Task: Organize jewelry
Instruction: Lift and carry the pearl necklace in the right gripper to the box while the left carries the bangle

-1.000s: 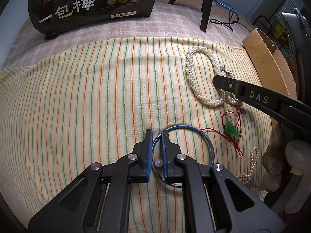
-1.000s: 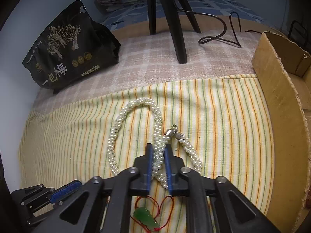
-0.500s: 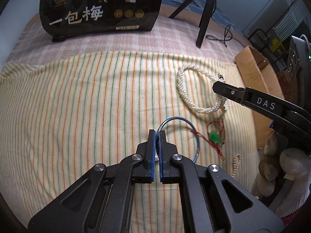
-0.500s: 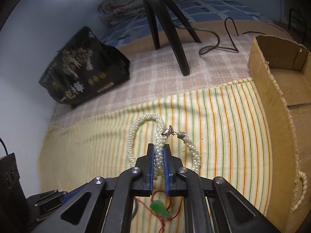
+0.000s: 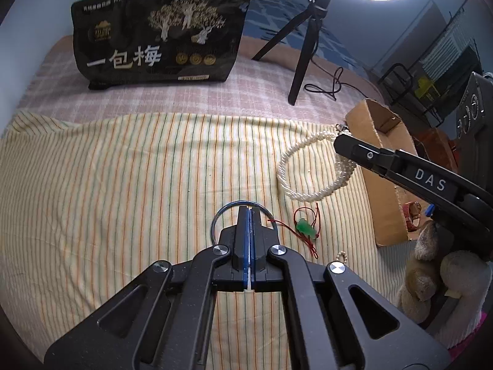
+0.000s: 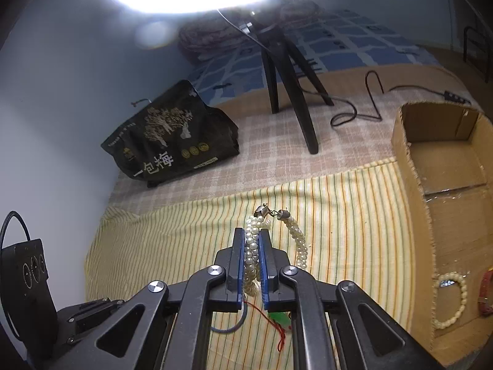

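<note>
My left gripper point(image 5: 249, 212) is shut on a thin blue bangle point(image 5: 219, 215) and holds it above the striped yellow cloth point(image 5: 123, 185). My right gripper point(image 6: 252, 237) is shut on a twisted pearl necklace point(image 6: 297, 243), lifted off the cloth; the necklace also shows in the left wrist view point(image 5: 295, 166), hanging from the right gripper's finger point(image 5: 385, 163). A green pendant on red cord point(image 5: 305, 226) lies on the cloth. A cardboard box point(image 6: 446, 191) stands to the right and holds a pearl bracelet point(image 6: 450, 299) and a red piece point(image 6: 486, 293).
A black snack bag point(image 5: 160, 37) stands at the back on the checked blanket. A black tripod point(image 6: 286, 71) with a cable point(image 6: 369, 92) stands behind the cloth under a ring light. A small pearl strand point(image 5: 340, 257) and a plush toy point(image 5: 437, 277) are at the right edge.
Both grippers have risen. The left one closed fully on the blue bangle and lifted it. The right one lifted the pearl necklace off the cloth toward the cardboard box.
</note>
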A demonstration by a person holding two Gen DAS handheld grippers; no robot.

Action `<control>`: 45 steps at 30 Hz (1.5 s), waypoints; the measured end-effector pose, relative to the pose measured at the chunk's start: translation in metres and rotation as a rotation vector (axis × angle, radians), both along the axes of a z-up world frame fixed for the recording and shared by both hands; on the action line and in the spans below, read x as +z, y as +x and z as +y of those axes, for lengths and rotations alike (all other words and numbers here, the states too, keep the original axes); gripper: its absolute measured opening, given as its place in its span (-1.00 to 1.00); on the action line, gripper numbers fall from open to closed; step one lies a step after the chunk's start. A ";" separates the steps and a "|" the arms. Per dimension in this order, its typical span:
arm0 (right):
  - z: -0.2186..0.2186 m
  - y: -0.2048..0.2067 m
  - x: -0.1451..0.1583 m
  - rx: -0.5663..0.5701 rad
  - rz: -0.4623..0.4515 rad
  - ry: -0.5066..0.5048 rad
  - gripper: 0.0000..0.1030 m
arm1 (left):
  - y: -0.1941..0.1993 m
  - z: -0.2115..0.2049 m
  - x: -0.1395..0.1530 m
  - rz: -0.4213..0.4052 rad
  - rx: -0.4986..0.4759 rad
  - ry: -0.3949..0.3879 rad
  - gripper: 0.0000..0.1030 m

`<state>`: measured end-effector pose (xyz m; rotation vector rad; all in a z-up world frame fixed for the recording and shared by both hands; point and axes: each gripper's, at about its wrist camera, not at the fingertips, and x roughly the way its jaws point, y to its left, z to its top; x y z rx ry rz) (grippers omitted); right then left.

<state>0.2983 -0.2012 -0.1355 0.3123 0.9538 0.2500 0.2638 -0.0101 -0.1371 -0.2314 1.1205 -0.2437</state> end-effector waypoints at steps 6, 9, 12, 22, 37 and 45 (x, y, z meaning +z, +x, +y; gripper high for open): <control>0.000 -0.009 0.007 0.005 -0.014 -0.030 -0.89 | 0.003 0.001 -0.017 0.053 -0.022 0.015 -1.00; -0.001 -0.009 0.008 0.006 -0.016 -0.035 -0.89 | 0.008 0.003 -0.029 0.101 -0.028 0.020 -0.92; 0.000 -0.008 0.008 0.005 -0.019 -0.035 -0.89 | 0.013 0.003 -0.037 0.101 -0.022 0.061 -0.51; 0.002 -0.003 0.005 0.016 -0.022 -0.017 -0.88 | 0.025 -0.011 -0.072 0.147 -0.043 0.149 -0.49; -0.011 -0.007 0.016 -0.007 -0.045 -0.016 -0.88 | 0.021 -0.010 -0.065 0.083 -0.022 0.091 -0.97; -0.020 -0.021 0.039 -0.012 -0.080 0.006 -0.89 | 0.003 -0.008 -0.019 0.017 -0.011 -0.027 -0.98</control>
